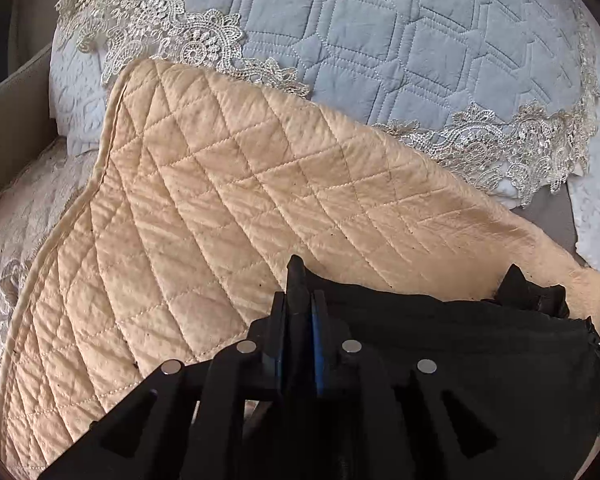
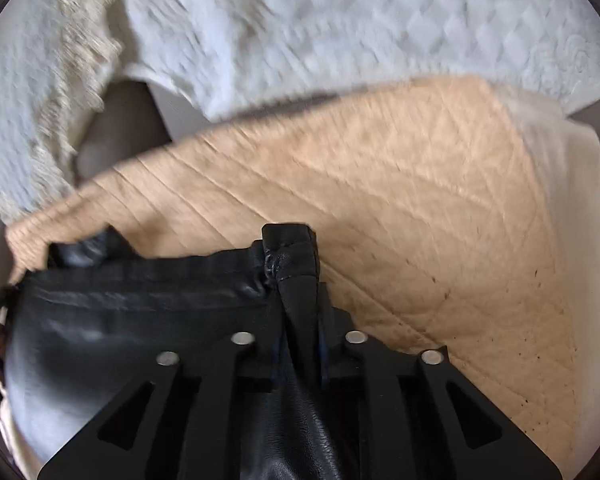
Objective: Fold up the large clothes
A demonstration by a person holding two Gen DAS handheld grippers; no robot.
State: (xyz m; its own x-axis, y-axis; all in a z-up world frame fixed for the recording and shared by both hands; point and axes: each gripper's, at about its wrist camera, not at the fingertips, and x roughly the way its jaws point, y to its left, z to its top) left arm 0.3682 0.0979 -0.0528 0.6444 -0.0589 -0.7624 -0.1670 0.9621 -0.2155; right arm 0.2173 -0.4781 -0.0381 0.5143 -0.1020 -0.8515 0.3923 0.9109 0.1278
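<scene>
A black leather-like garment [image 1: 480, 344] hangs stretched between my two grippers above a beige quilted mat [image 1: 220, 208]. My left gripper [image 1: 300, 280] is shut on one bunched edge of the garment, at the lower middle of the left wrist view. My right gripper [image 2: 290, 256] is shut on the other bunched edge of the garment [image 2: 132, 320], which spreads to the left in the right wrist view. The right gripper also shows at the far right of the left wrist view [image 1: 528, 292]. The mat [image 2: 400, 200] lies under the garment in both views.
A grey-blue quilted bedspread [image 1: 380, 40] with cream lace trim [image 1: 188, 40] lies beyond the mat. A white textured cover [image 2: 320, 28] lies behind the mat in the right wrist view. A beige panel [image 1: 12, 128] stands at the left edge.
</scene>
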